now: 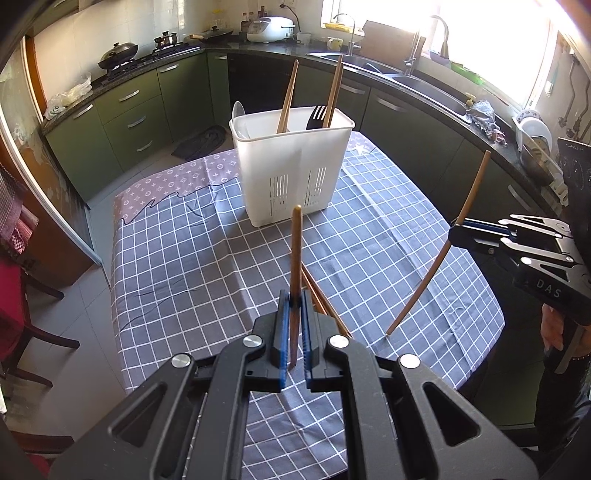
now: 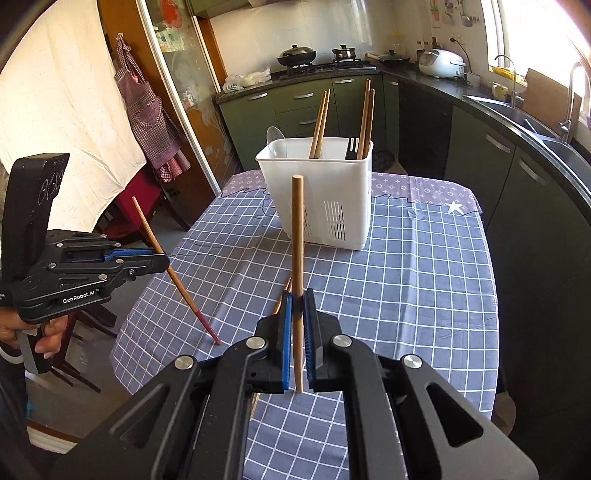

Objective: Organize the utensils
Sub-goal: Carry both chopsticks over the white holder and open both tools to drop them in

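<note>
A white utensil holder (image 1: pixel 291 166) (image 2: pixel 321 192) stands on the checked tablecloth, holding several wooden chopsticks, a black fork (image 1: pixel 317 117) and a pale spoon (image 1: pixel 238 110). My left gripper (image 1: pixel 294 301) is shut on a wooden chopstick (image 1: pixel 295 258), held nearly upright; it also shows at the left of the right wrist view (image 2: pixel 162 258) with its red tip near the cloth. My right gripper (image 2: pixel 298 301) is shut on another wooden chopstick (image 2: pixel 297 258), also upright; it shows at the right of the left wrist view (image 1: pixel 456 225). One more chopstick (image 1: pixel 321 295) lies on the cloth under the left gripper.
The table (image 1: pixel 184 258) stands in a kitchen with green cabinets (image 1: pixel 129 122), a stove with pans (image 1: pixel 118 55), a rice cooker (image 1: pixel 269 27) and a sink (image 1: pixel 424 85). Dark wooden chairs (image 1: pixel 22 325) stand at the table's left. An apron (image 2: pixel 144 107) hangs on a door.
</note>
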A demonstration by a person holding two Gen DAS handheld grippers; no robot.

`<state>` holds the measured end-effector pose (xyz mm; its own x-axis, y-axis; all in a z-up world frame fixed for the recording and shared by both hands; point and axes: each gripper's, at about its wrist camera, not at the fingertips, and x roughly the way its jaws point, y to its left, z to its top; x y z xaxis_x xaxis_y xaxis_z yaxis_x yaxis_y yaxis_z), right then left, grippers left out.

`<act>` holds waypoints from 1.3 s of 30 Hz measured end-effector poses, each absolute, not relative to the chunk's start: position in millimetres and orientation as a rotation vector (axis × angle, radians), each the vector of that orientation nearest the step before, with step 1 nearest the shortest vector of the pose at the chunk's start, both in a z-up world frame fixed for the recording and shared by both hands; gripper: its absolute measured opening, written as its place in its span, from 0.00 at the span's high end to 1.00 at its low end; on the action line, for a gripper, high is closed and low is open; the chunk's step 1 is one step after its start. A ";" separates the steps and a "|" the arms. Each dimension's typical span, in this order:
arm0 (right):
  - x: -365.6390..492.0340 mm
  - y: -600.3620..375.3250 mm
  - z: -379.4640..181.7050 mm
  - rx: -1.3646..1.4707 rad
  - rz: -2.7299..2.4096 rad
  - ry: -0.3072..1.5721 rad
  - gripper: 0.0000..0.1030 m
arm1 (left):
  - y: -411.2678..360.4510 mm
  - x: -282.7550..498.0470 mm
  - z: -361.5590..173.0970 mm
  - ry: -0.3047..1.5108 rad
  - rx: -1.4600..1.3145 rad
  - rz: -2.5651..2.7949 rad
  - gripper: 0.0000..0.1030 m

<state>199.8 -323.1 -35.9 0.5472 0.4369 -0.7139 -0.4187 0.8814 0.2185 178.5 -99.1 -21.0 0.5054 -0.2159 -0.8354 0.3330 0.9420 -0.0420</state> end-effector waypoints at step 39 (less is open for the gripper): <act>341.0 -336.7 111.0 0.132 0.395 0.516 0.93 | -136.0 301.1 116.1 0.647 0.081 -0.280 0.94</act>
<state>341.0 -336.7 111.0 0.7961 0.3998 -0.4543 -0.3343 0.9163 0.2205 301.1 -136.0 116.1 0.7615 -0.2321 -0.6052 0.2821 0.9593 -0.0129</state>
